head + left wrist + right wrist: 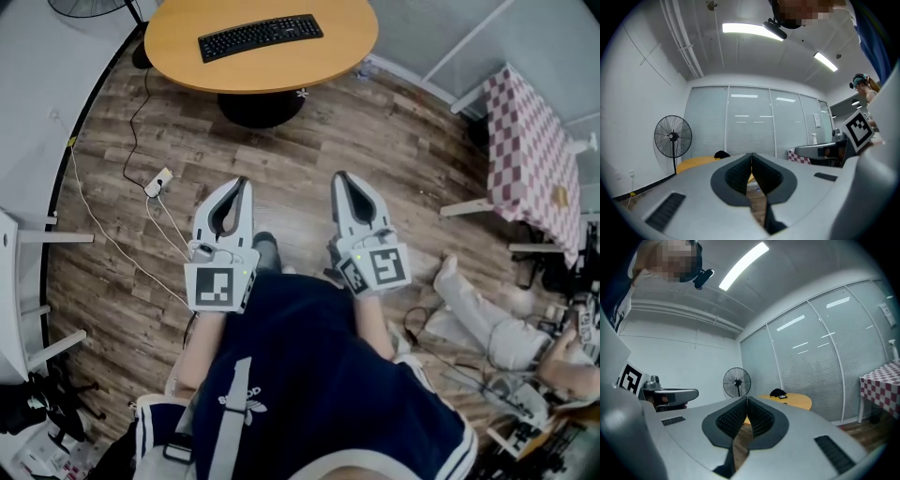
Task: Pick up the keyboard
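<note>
Well short of the keyboard (261, 37), left gripper (243, 182) and right gripper (338, 177) fingers sit clenched, empty

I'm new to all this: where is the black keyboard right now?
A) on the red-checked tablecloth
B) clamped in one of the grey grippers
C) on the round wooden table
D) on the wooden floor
C: the black keyboard lies flat on the round orange-brown wooden table, well ahead of the left gripper and the right gripper, both shut and empty.
</note>
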`<state>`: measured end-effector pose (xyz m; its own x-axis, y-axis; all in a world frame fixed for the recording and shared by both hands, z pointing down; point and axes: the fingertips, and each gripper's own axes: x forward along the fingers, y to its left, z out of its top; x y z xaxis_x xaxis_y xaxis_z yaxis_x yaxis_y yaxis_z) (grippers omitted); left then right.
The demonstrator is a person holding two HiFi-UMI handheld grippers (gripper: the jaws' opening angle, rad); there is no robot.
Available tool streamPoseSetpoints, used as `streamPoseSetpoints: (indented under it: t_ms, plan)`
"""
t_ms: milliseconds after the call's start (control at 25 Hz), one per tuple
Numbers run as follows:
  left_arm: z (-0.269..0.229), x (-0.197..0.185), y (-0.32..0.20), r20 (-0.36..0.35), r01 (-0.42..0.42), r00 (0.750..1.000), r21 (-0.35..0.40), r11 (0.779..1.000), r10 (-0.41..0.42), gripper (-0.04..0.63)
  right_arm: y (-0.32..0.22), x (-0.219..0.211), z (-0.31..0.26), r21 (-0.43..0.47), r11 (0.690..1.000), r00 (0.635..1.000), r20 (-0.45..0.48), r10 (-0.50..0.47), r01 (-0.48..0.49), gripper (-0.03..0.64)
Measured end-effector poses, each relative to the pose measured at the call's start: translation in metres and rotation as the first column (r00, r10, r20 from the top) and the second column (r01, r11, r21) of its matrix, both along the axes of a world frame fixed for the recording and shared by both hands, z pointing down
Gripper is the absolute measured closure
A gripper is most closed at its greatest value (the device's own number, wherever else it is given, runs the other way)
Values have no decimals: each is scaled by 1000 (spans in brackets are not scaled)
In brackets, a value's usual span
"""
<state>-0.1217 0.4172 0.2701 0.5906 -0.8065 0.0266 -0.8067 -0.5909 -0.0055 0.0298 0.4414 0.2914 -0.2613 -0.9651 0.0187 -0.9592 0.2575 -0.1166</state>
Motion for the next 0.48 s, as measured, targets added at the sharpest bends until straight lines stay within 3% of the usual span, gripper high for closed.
streamPoseSetpoints:
  t_ms: [480]
  plan:
    - [-22,-26,-136,35,17,999,30,999,-18,592,-135,-15,-15,-9,1000,1000,9,6,-6,611]
